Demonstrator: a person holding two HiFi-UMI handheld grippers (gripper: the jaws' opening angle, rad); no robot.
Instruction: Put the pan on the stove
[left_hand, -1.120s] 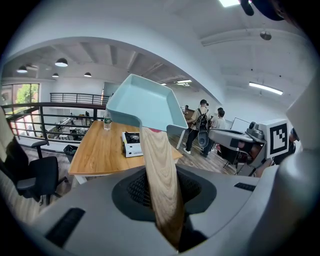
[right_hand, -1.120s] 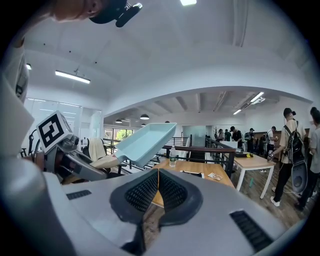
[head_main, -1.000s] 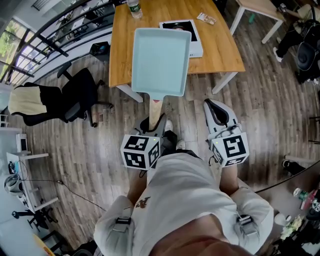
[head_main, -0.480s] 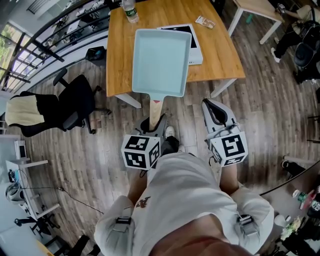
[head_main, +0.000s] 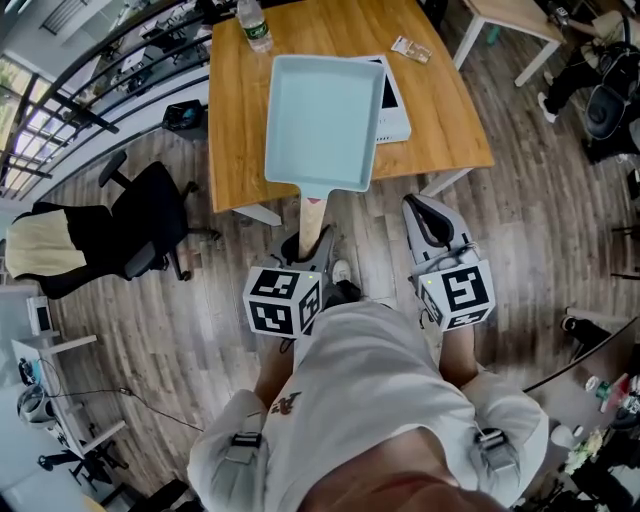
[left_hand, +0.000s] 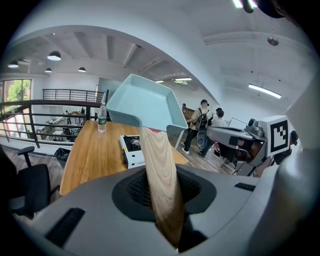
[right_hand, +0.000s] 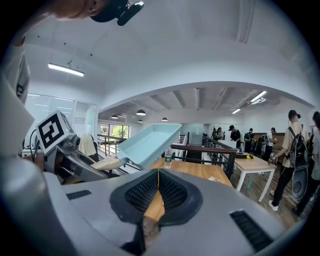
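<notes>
A wooden table (head_main: 240, 130) stands on plank floor (head_main: 200, 320), a black office chair (head_main: 150, 215) and railing (left_hand: 50, 102) nearby

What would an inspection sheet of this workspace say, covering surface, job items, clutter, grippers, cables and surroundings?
Surface: light wooden table, mostly bare.
Job's things: pale blue rectangular pan with a wooden handle, held in the air; white portable gas stove on the table, pan not on it.
Clutter: clear plastic water bottle; small packet.
Grippers: left gripper shut on the pan's handle; right gripper shut, empty.
Cables: black cable across the floor.
Surroundings: black office chair; plank floor; people in the background.
</notes>
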